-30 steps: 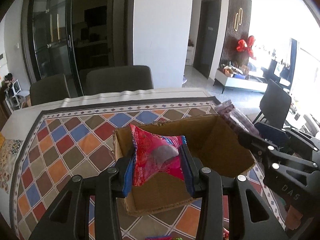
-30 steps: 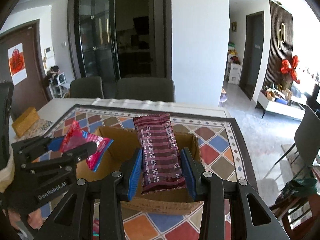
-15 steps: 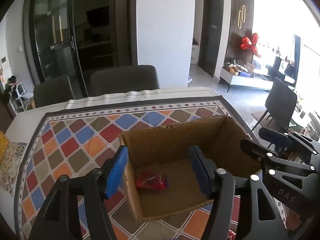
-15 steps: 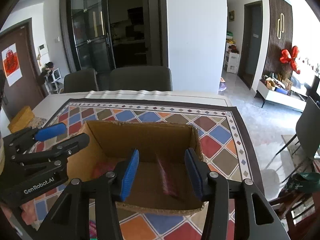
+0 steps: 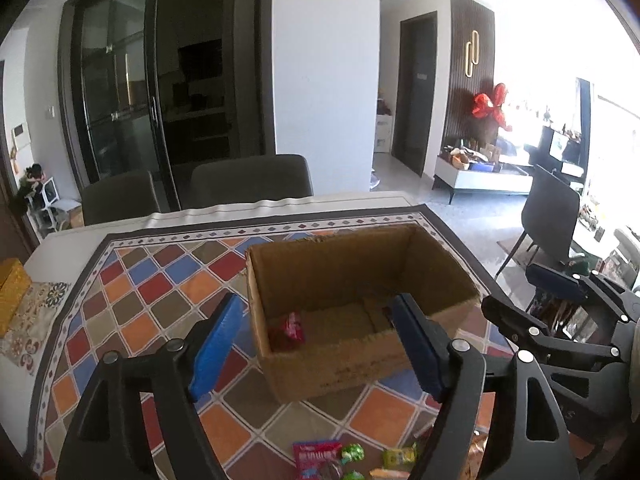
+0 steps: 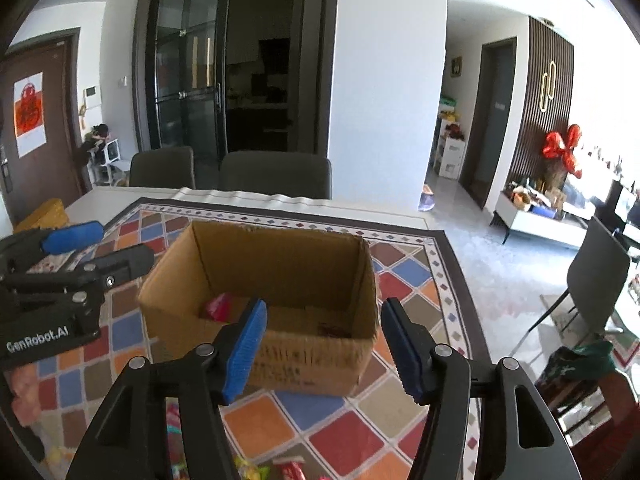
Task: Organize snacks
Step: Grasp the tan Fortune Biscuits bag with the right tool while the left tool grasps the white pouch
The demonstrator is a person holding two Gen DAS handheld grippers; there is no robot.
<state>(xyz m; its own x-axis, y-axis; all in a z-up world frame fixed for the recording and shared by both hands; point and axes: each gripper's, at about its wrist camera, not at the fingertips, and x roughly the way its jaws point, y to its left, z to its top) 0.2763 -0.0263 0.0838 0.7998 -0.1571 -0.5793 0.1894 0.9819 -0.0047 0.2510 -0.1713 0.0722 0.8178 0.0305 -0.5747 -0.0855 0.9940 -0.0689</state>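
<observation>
An open cardboard box (image 5: 340, 364) (image 6: 304, 356) stands on the patterned tablecloth. A red snack packet (image 5: 292, 326) (image 6: 219, 307) lies at its left inside, and a dark striped packet (image 6: 332, 329) lies at its right, mostly hidden by the front wall. My left gripper (image 5: 320, 340) hangs in front of the box, jaws opening, nothing between them. In the right wrist view my right gripper (image 6: 324, 344) is also in front of the box, jaws opening and empty. Each gripper shows at the edge of the other's view.
Several loose snack packets (image 5: 344, 456) (image 6: 280, 470) lie on the tablecloth (image 5: 132, 320) at the near edge, below the grippers. Two grey chairs (image 5: 248, 178) stand at the table's far side. A yellow box (image 5: 10, 292) sits at the far left. A dark chair (image 6: 596, 280) stands on the right.
Both grippers let go of their packets, which dropped into the box. Both jaws widened and both grippers drew back from the box.
</observation>
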